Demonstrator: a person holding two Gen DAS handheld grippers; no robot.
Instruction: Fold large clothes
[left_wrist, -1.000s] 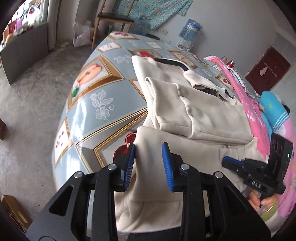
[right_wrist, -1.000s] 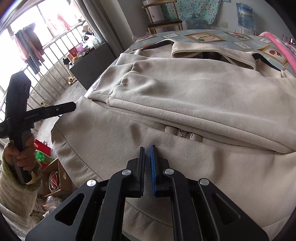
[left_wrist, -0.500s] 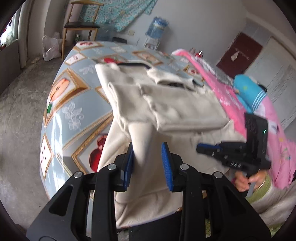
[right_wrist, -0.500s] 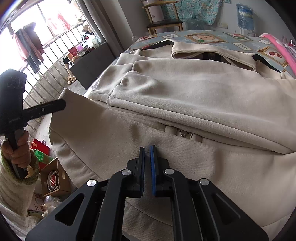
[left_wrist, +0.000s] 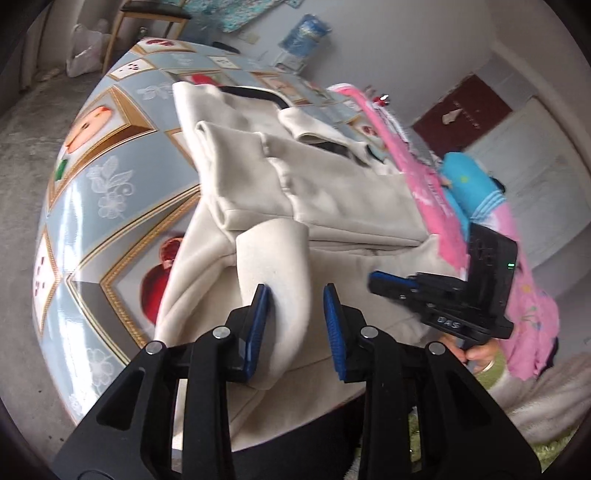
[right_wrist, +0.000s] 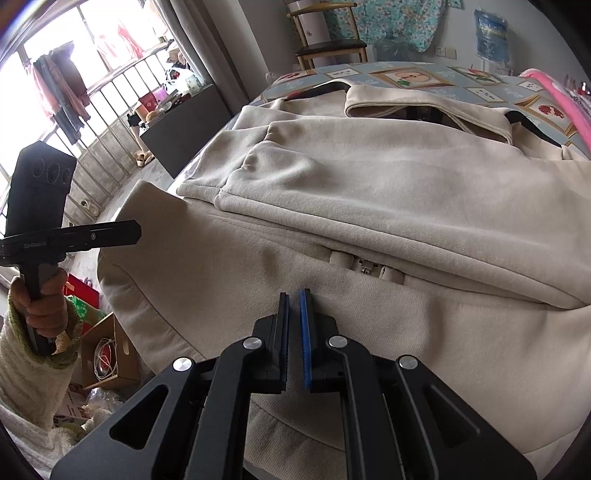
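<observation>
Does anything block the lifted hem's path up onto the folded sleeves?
Nothing visible does. The left tongs straddle the raised hem of the beige jacket; only bare fabric lies ahead.

I see a patterned tablecloth (left_wrist: 110, 173) across the table. A wooden chair (right_wrist: 328, 44) stands at its far end, a water jug (right_wrist: 491, 33) by the wall. A pink blanket (left_wrist: 432, 188) lies alongside. A cardboard box (right_wrist: 107, 354) sits on the floor.
</observation>
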